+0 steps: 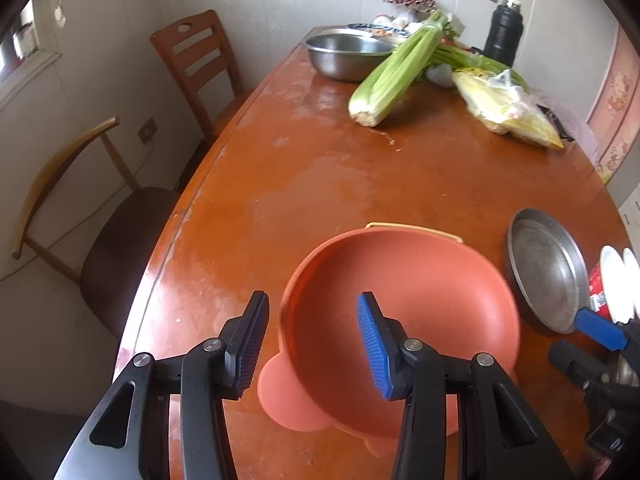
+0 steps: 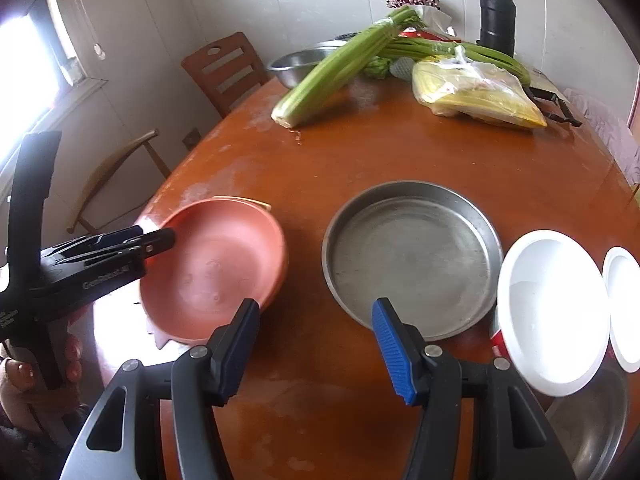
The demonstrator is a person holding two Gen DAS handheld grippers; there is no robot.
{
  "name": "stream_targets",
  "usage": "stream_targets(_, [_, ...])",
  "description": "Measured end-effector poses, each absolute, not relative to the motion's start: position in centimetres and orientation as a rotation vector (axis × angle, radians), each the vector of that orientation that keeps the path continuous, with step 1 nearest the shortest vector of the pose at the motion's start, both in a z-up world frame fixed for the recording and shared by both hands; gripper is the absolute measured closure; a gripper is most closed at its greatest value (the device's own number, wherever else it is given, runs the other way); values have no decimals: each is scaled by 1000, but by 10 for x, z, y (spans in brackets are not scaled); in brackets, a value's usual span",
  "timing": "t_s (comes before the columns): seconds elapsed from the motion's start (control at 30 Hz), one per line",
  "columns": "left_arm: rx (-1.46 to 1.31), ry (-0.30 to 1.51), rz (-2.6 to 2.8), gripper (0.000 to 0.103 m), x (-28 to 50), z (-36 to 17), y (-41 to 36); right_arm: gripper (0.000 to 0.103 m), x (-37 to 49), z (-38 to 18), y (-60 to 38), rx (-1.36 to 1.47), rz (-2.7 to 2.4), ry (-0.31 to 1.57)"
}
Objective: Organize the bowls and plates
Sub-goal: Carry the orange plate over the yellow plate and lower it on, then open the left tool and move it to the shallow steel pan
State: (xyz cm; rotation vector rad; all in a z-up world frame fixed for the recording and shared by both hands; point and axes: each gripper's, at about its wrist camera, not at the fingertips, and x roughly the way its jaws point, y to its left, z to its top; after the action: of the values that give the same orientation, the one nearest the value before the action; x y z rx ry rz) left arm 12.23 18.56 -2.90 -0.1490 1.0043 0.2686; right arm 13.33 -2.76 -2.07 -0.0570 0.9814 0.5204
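1. Left gripper (image 1: pixel 312 340): jaws part open, straddling the near rim of the terracotta bowl (image 1: pixel 400 320); one pad outside the wall, one inside; neither pad appears to press on the rim, so nothing is held. Risk: closing on a thin slanted wall may tip the bowl or let it slide out when lifted.

2. Right gripper (image 2: pixel 316 340): jaws part open, empty, hanging over bare table (image 2: pixel 400 148) between the terracotta bowl and the steel pan (image 2: pixel 412 256), touching neither. Risk: a low sweep sideways could knock either rim.

3. Terracotta bowl: near left table edge, resting on what looks like a pale piece with lobed edges beneath it; contact unclear. Risk: the under-piece may drag along or drop.

4. Steel pan: flat on table, just beside the bowl.

5. White plates (image 2: pixel 552 312): two, at right edge, the larger seeming to rest tilted on a red container. Risk: a nudge could send them sliding.

6. Celery (image 2: pixel 340 68), bagged corn (image 2: pixel 476 92), steel mixing bowl (image 1: pixel 348 56), black flask (image 2: pixel 498 20): far end, well apart
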Motion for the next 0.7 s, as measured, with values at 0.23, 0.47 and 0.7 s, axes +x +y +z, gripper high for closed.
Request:
stream_targets(0.23, [-171,938,214,56,113,-6,178,44,144,-32,-18,-128,513,975])
stream_targets(0.47, [-140,942,87,56,110,0,145,46,148,-50,-7,-198,538,1028])
stream_targets(0.7, [-107,985,5,56,103,-7,109,46,124,-51,-14,-205,636,1065])
